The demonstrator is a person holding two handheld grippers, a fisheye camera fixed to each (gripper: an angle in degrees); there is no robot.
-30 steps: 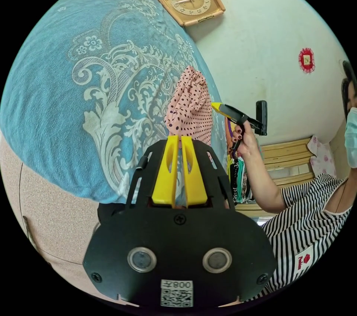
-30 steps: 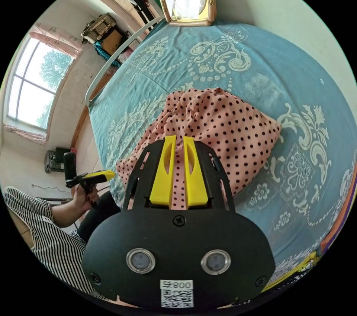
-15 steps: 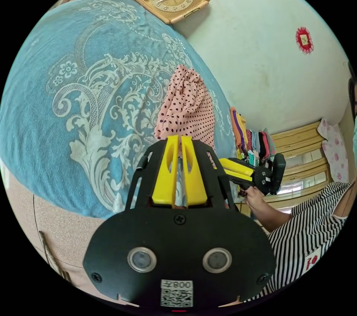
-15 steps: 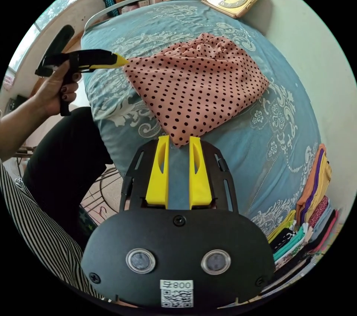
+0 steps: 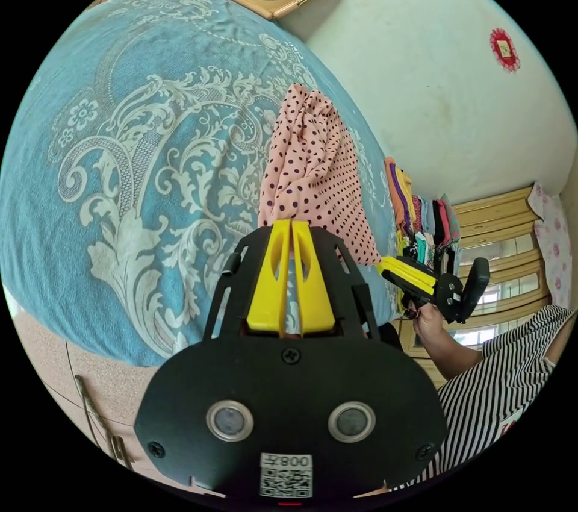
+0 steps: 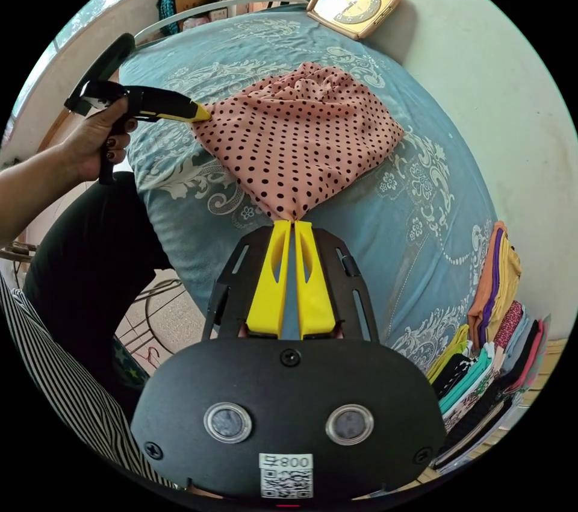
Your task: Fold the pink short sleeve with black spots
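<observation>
On bed, both jaws pinching pink shirt (image 6: 301, 126) corners.

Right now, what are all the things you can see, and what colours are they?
Spotted shirt: one, pink with black dots, lying on the bed, two near corners gripped.
Bedspread: one, blue with pale scroll pattern, under the shirt.
Clock: one, tan and gold, against the wall at the bed's far end.
Folded clothes pile: one stack, many colours, at the bed's edge by the wall.
Wall ornament: one, red, on the wall.
Left hand-held gripper: yellow and black, shut on a shirt corner.
Right hand-held gripper: yellow and black, shut on the other corner.
</observation>
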